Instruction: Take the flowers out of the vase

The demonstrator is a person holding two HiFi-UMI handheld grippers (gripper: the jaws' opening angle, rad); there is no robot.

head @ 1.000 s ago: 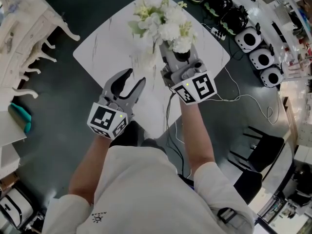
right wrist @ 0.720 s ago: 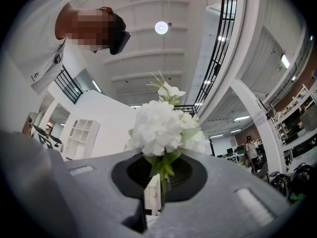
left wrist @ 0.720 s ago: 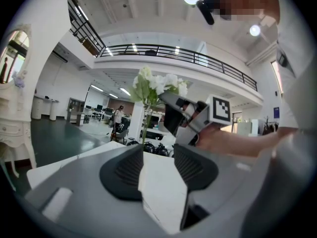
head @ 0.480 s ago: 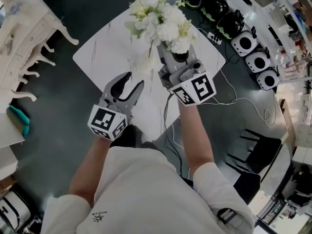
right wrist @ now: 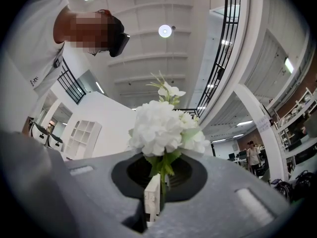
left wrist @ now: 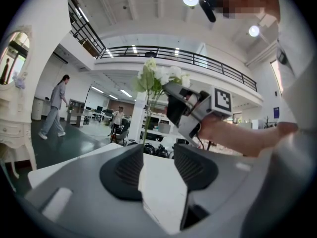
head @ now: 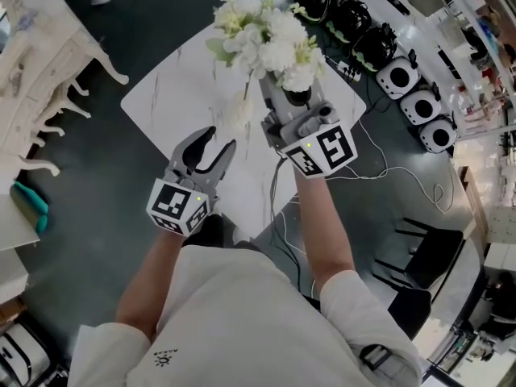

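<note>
Only black-and-white square markers show on both cubes. The right gripper, tilted nose-up, has its jaws pinched on the stems of the white flowers, held over the table toward 12 o'clock. At their 7 o'clock the left gripper lies level, jaws wide and empty.

A white, faintly veined counter stands cornerwise on a dark, glossy floor. Ornate white furniture on curved legs is at its left, a black chair at its right, and thin cables trail across the floor near a row of rounded black and white devices. The hall is tall and white, with a dark-railed balcony and round ceiling lights.
</note>
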